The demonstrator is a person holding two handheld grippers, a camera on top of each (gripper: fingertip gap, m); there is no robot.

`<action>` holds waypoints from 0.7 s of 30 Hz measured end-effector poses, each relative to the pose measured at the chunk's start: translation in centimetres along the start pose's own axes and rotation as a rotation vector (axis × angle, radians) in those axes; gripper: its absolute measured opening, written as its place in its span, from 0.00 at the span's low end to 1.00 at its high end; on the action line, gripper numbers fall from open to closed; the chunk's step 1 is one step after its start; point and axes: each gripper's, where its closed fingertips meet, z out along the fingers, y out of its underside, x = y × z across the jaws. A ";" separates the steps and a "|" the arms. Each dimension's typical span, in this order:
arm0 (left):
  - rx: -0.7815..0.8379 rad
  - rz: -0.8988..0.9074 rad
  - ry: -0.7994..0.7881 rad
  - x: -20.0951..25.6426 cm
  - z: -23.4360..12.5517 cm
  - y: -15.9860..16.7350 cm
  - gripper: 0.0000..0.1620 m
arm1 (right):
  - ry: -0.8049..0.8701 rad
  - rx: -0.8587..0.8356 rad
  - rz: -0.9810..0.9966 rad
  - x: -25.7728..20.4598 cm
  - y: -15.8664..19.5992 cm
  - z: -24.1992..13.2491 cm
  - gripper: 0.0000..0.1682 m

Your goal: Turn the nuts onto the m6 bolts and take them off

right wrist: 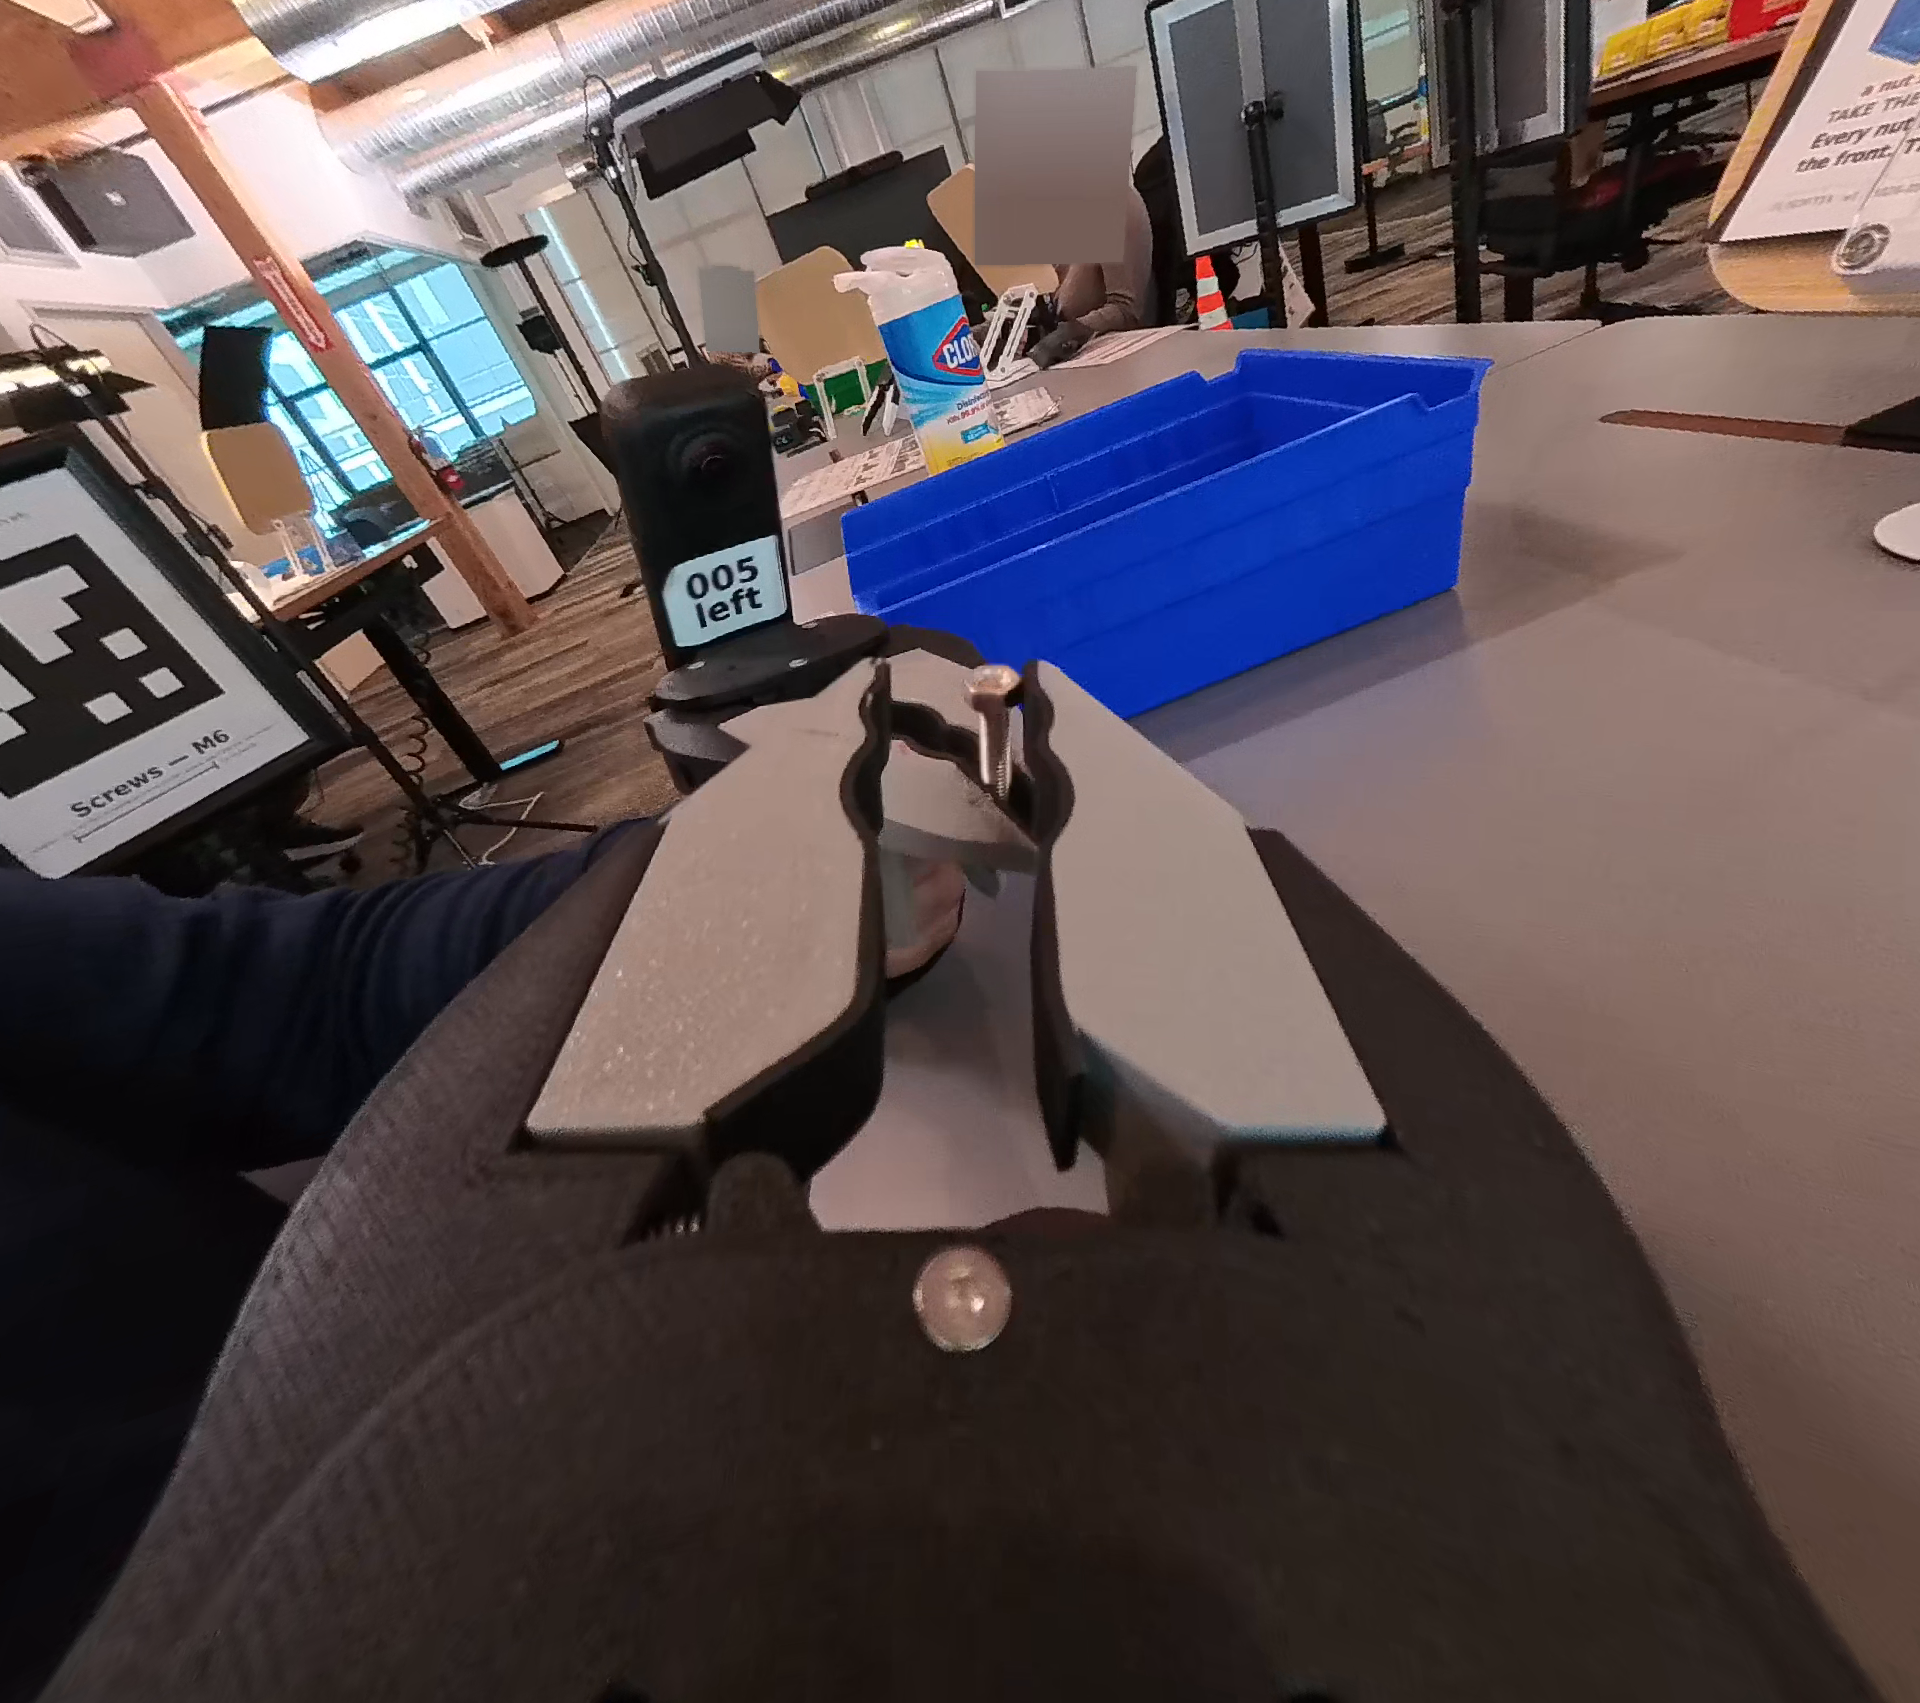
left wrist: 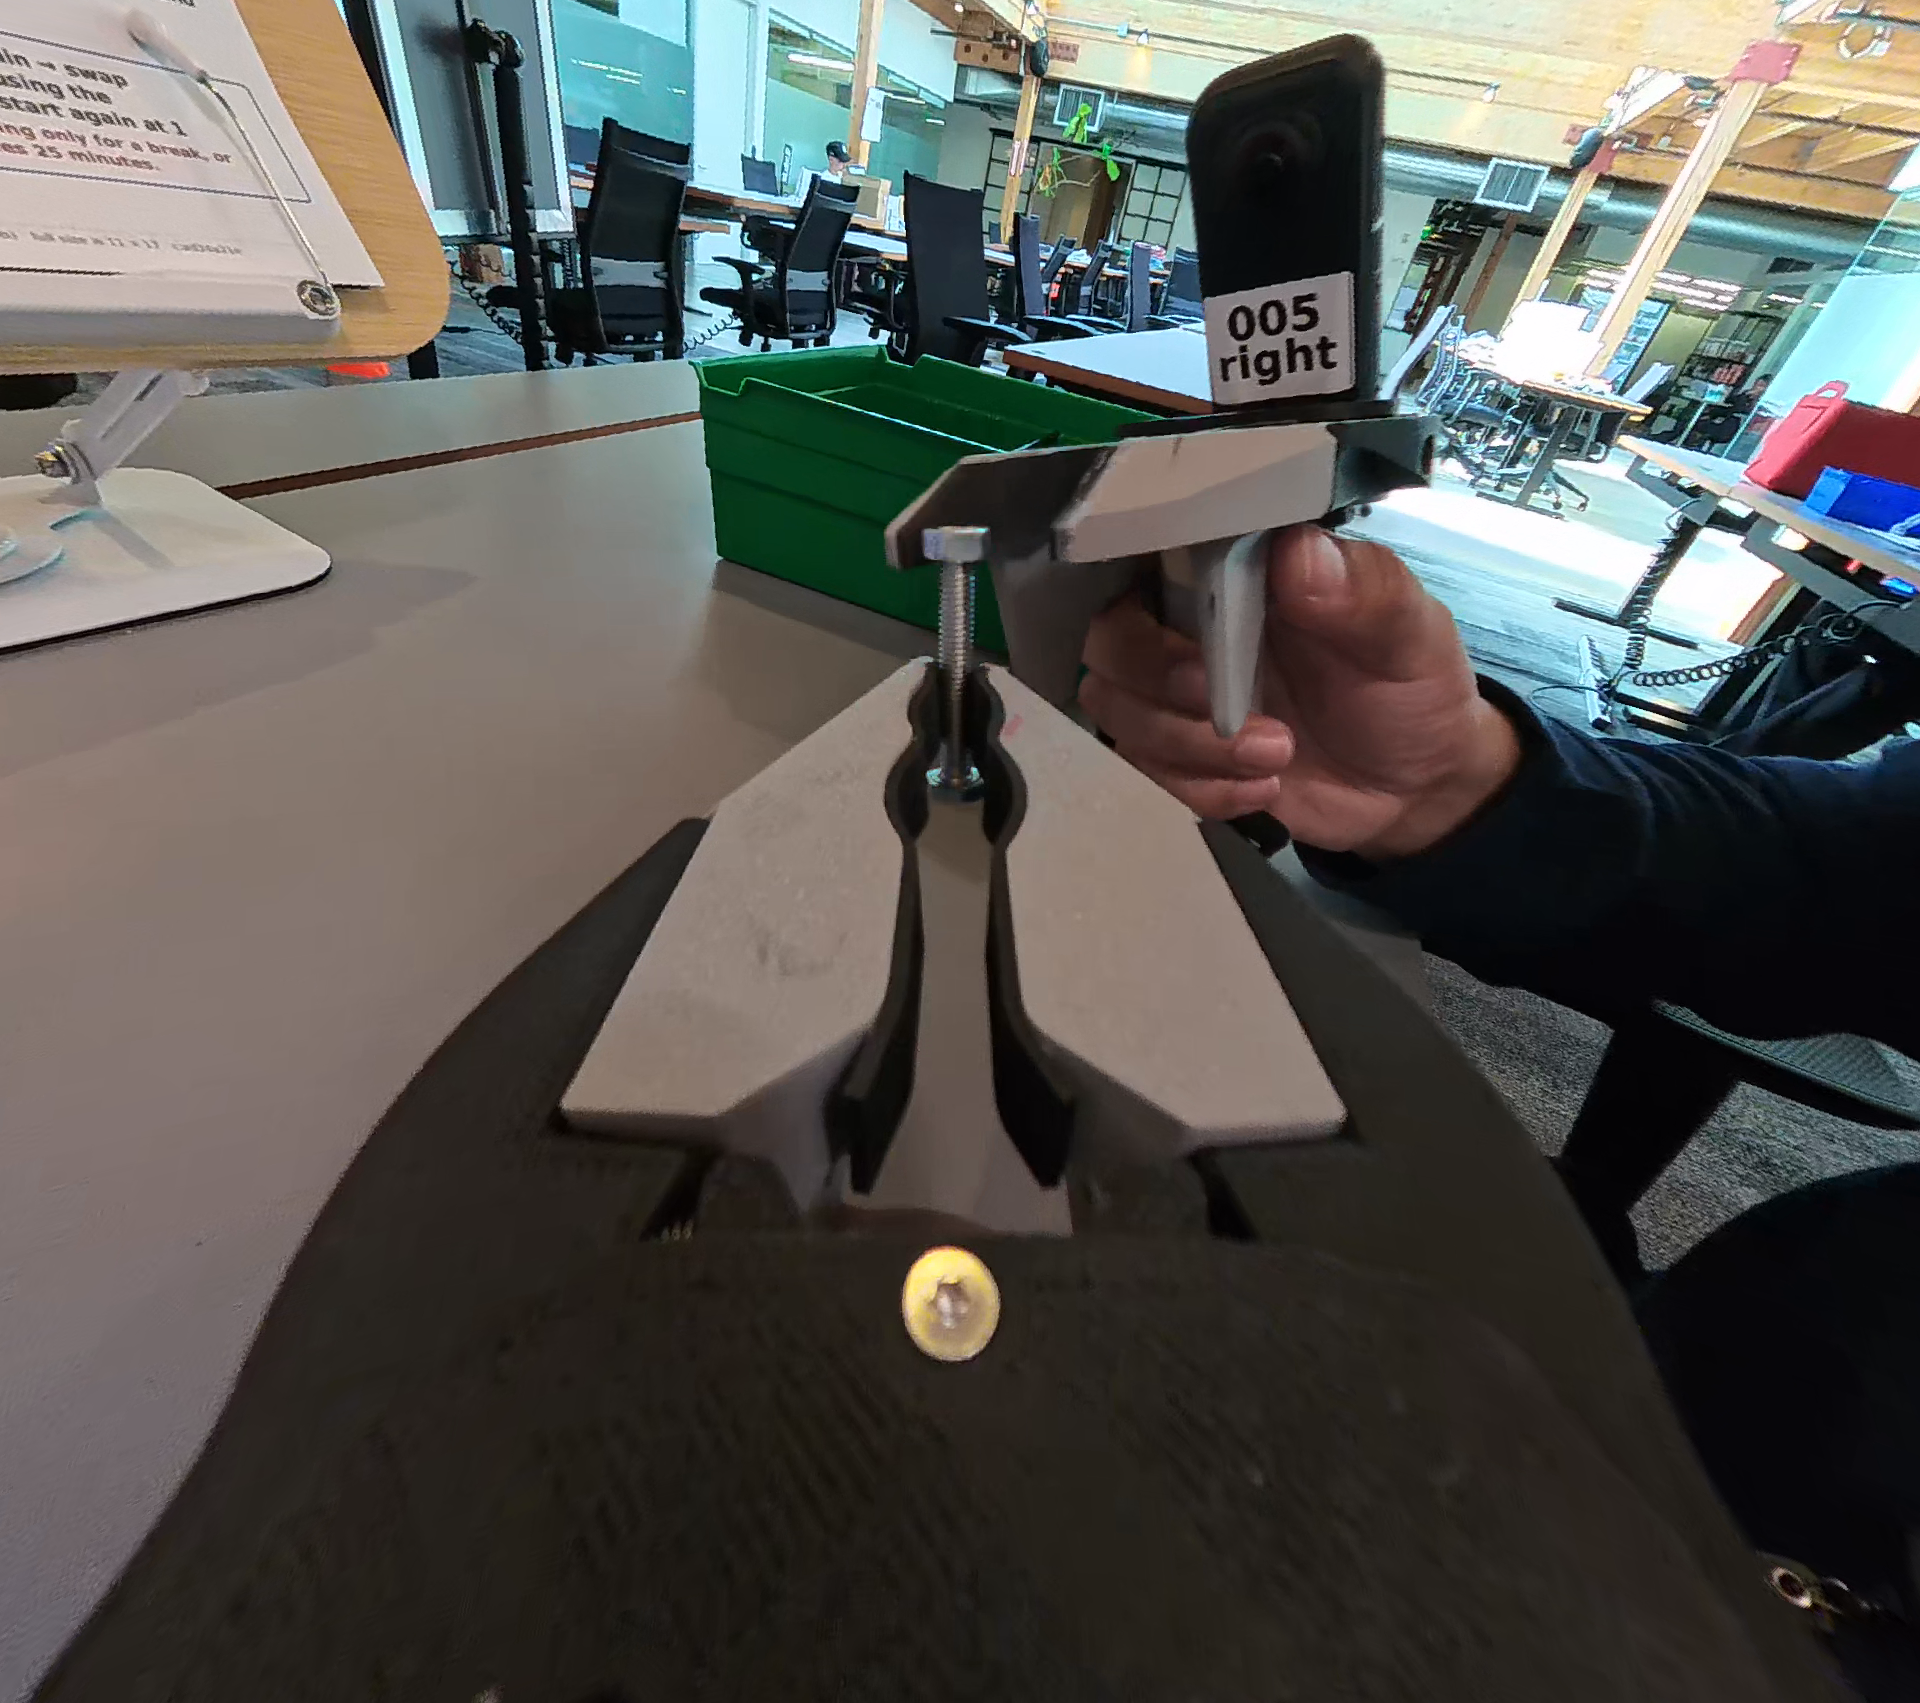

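Left tongs pinch bolt upright, nut below. Right tongs spread round bolt head; squeeze gently, twist straight.

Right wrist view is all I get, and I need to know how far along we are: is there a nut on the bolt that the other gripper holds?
Observer: Yes. The left wrist view shows a nut on the bolt near its lower end. It sits in the notch between the fingers of the left gripper, which is shut on the threads.
Operator: I only see a blue bin. Is there another?
Observer: Yes. A green bin stands on the table, beyond the right gripper as seen from the left wrist view.
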 end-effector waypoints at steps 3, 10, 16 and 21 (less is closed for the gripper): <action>-0.003 0.001 0.010 0.3 0.1 0.1 0.01 | 0.000 -0.005 -0.002 0.1 0.0 0.4 0.11; -0.010 0.004 0.037 0.9 0.4 0.2 0.01 | -0.020 -0.037 -0.007 0.2 0.2 0.8 0.04; -0.003 0.008 0.022 0.6 0.3 0.1 0.01 | -0.020 -0.044 0.007 0.3 0.4 0.6 0.08; 0.026 -0.021 -0.007 -0.2 -0.1 -0.4 0.01 | 0.011 -0.004 0.022 0.8 -0.1 -0.4 0.14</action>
